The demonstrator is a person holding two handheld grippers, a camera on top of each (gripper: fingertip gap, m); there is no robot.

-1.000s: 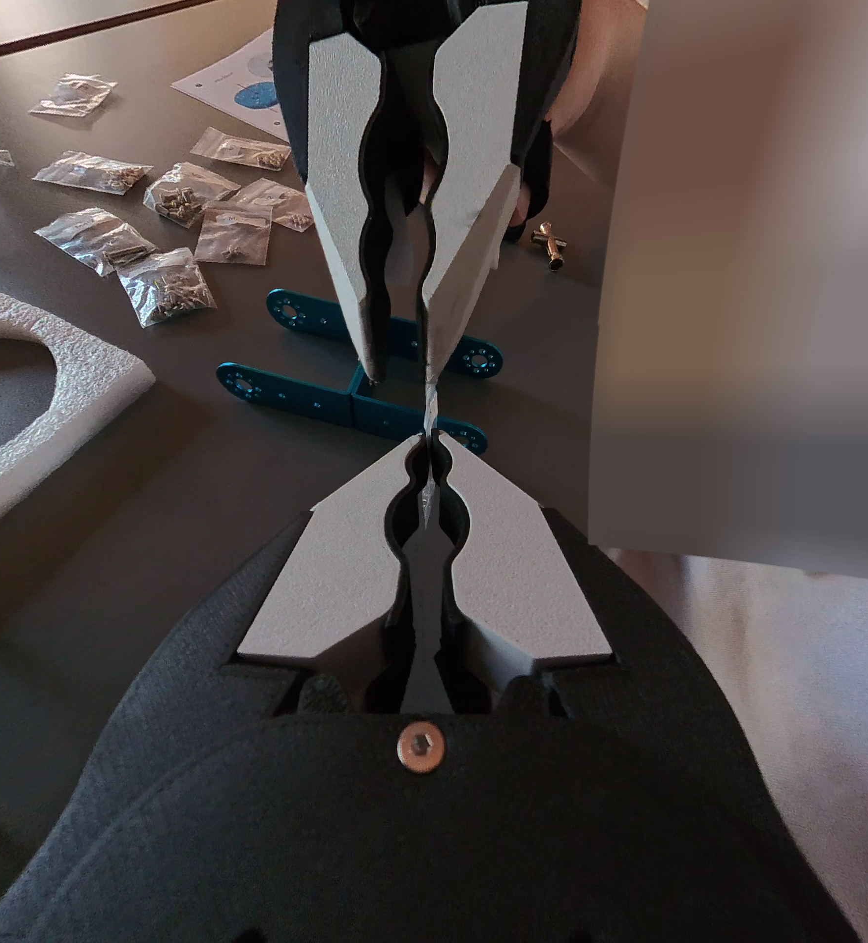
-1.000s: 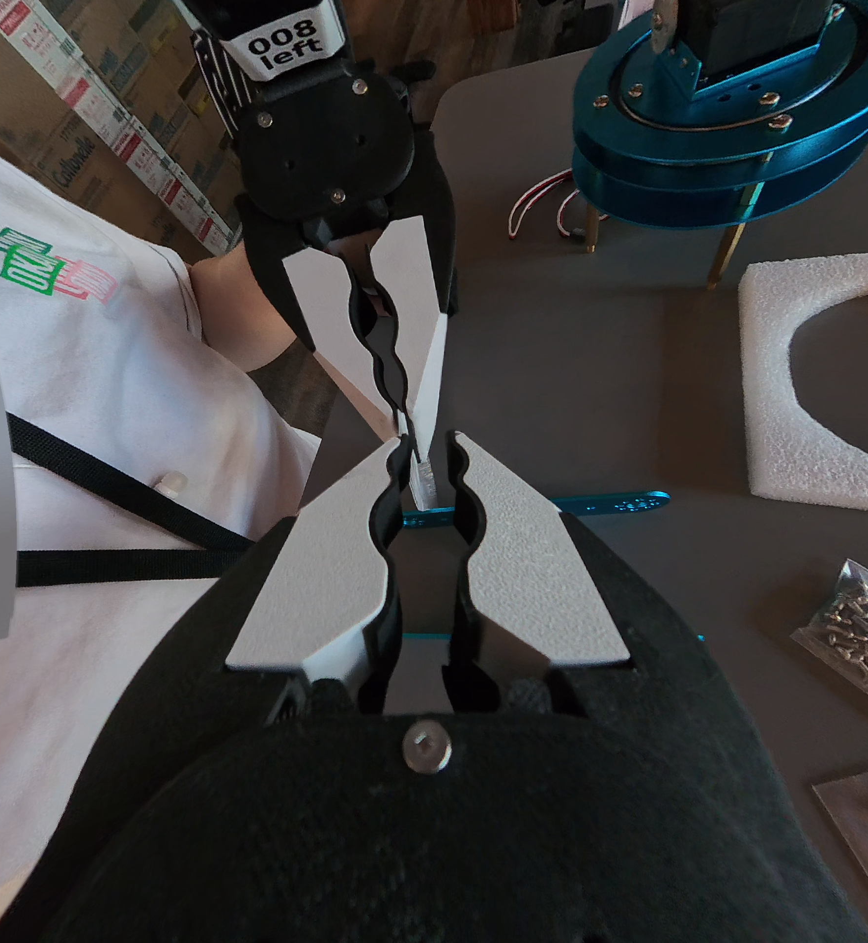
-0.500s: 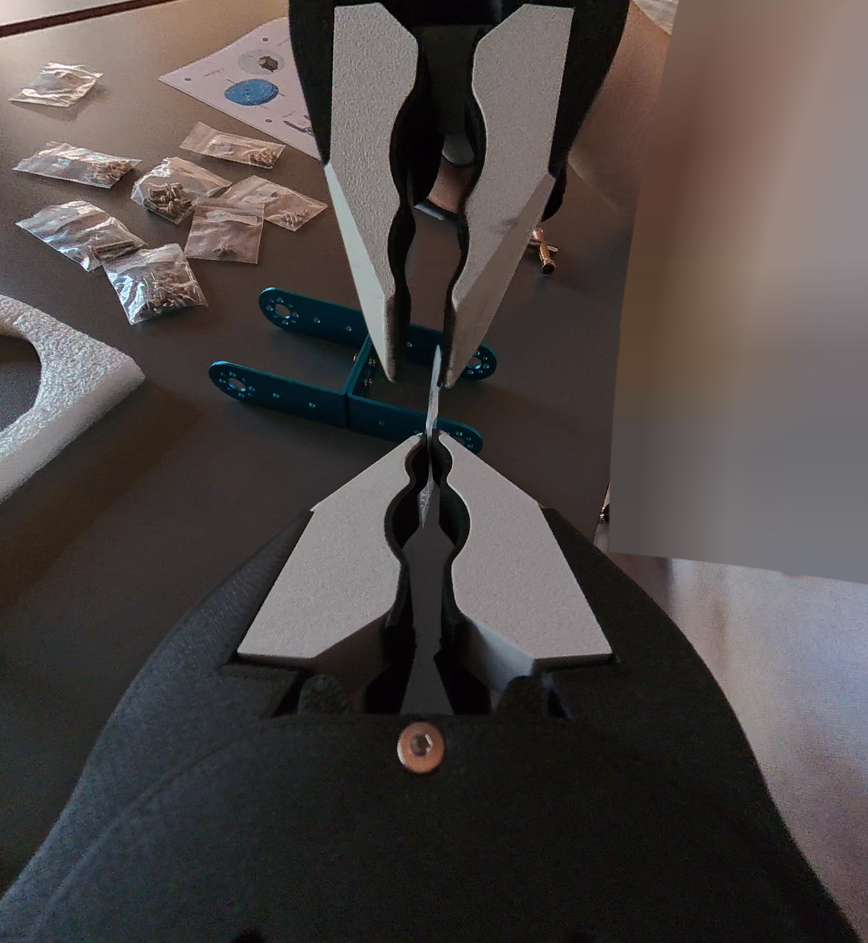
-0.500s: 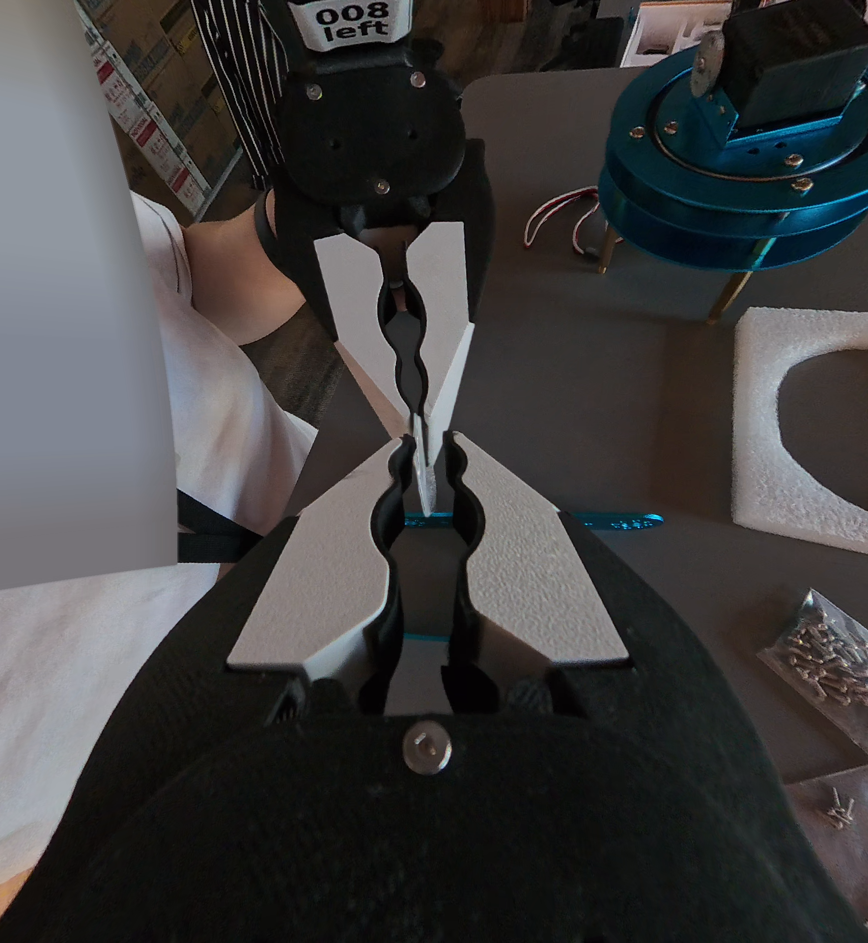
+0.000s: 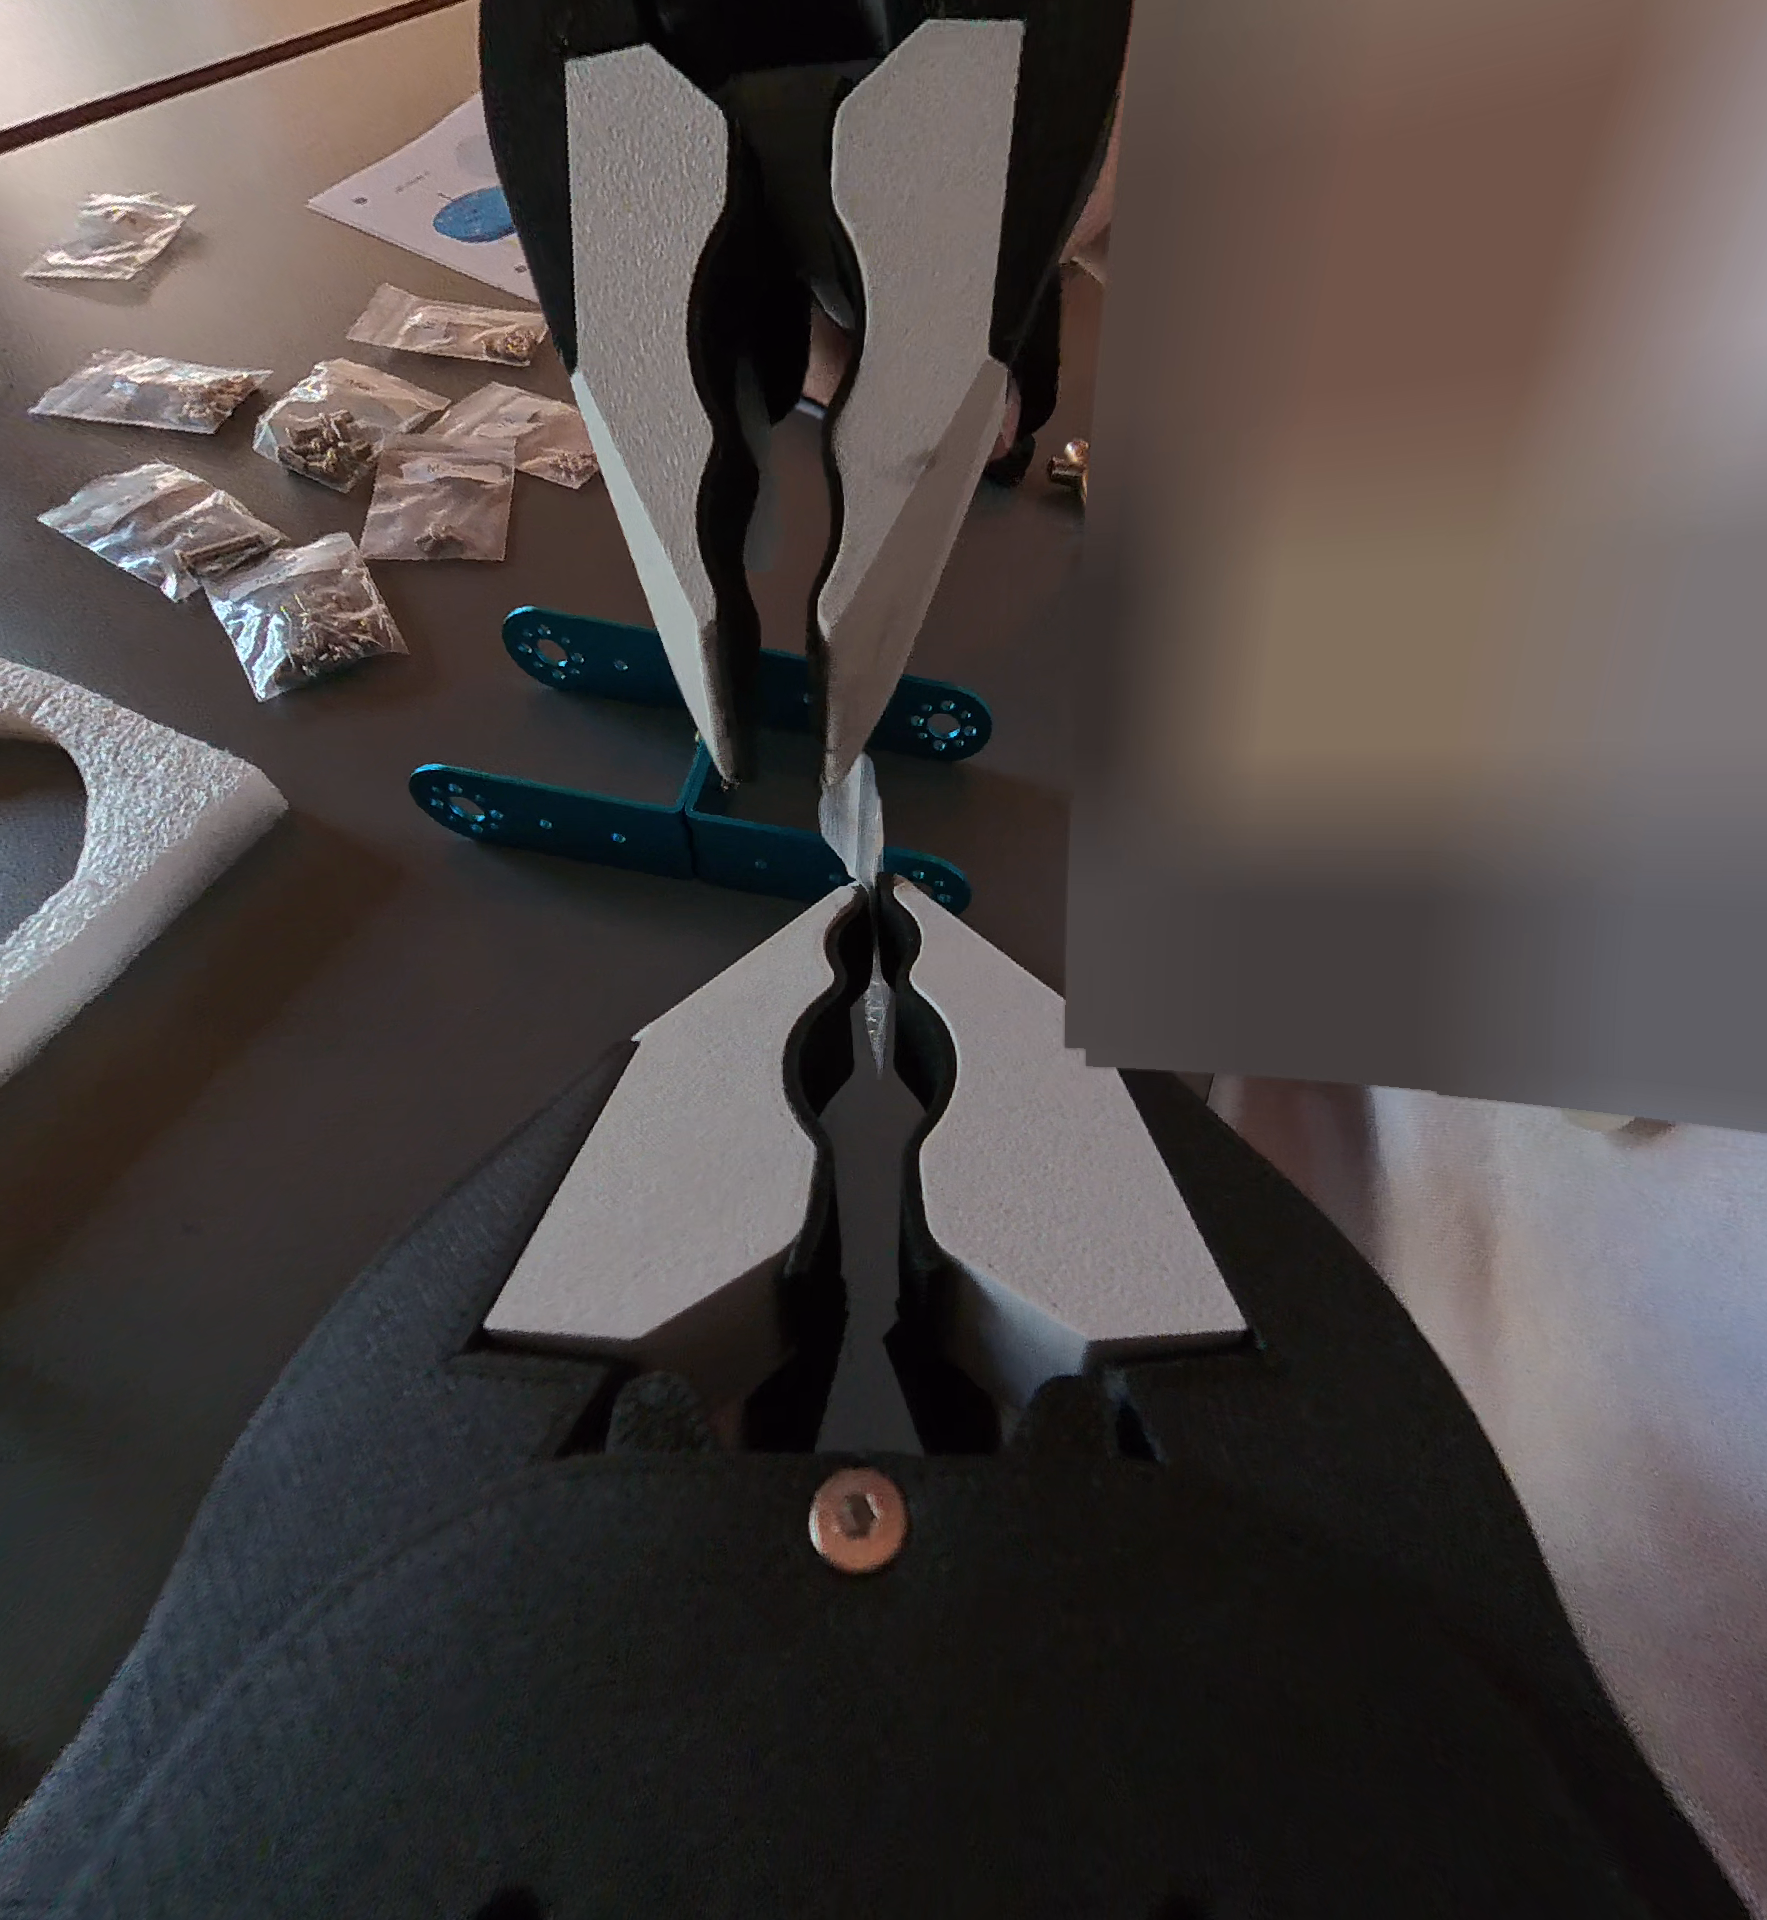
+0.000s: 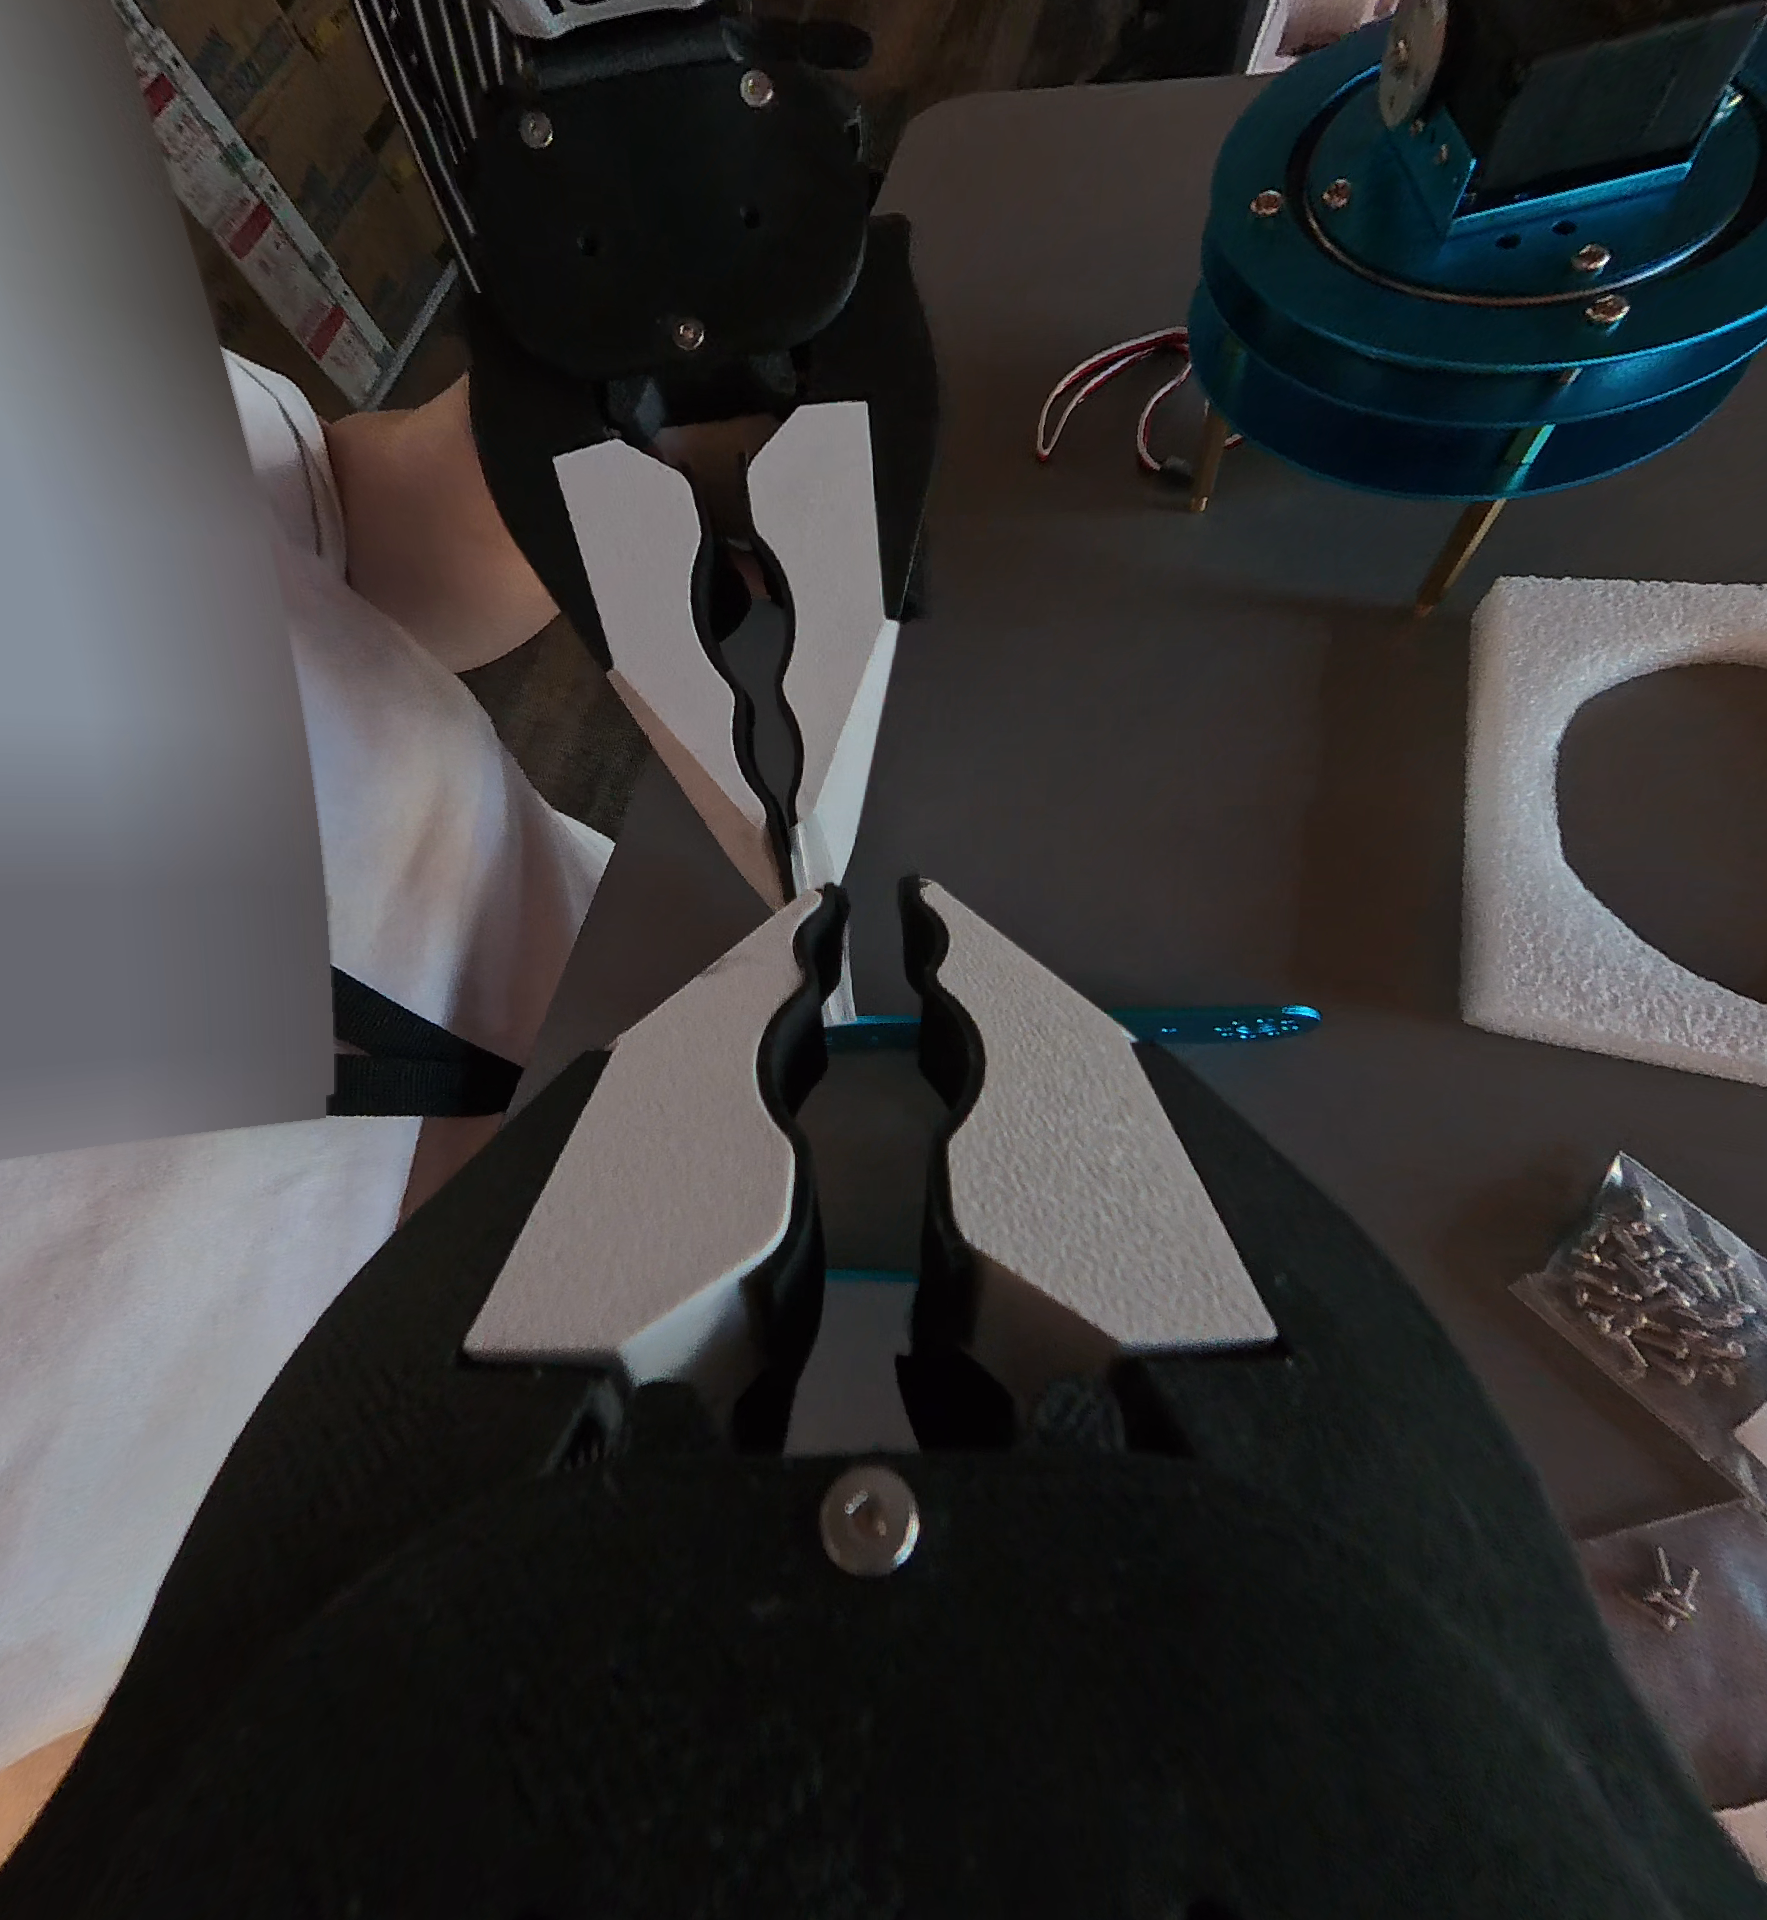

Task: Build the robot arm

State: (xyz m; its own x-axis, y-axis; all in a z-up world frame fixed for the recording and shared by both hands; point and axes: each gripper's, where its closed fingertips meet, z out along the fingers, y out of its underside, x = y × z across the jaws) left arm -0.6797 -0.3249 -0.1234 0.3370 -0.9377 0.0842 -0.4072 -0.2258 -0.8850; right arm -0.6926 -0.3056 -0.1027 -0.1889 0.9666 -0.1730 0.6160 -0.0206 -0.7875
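Above the dark worktop [image 5: 235, 1091] we are seeing the left tongs [image 5: 871, 896] pinching a small clear plastic bag [image 5: 855, 821] edge-on between their tips, the jaws pressed together on it. Facing them, the right tongs [image 6: 871, 896] are standing slightly apart, their tips just beside the bag's free end, with one tip seeming to touch it; we cannot tell whether they are gripping it. Below the bag, a blue metal bracket [image 5: 567, 821] is lying flat on the worktop. Several clear bags of screws [image 5: 302, 613] are lying scattered beyond it, near a printed sheet [image 5: 443, 213]. White foam packing [image 6: 1544, 831] with a round cut-out is resting to one side, and a blue round base [image 6: 1481, 291] on brass legs is standing behind it.
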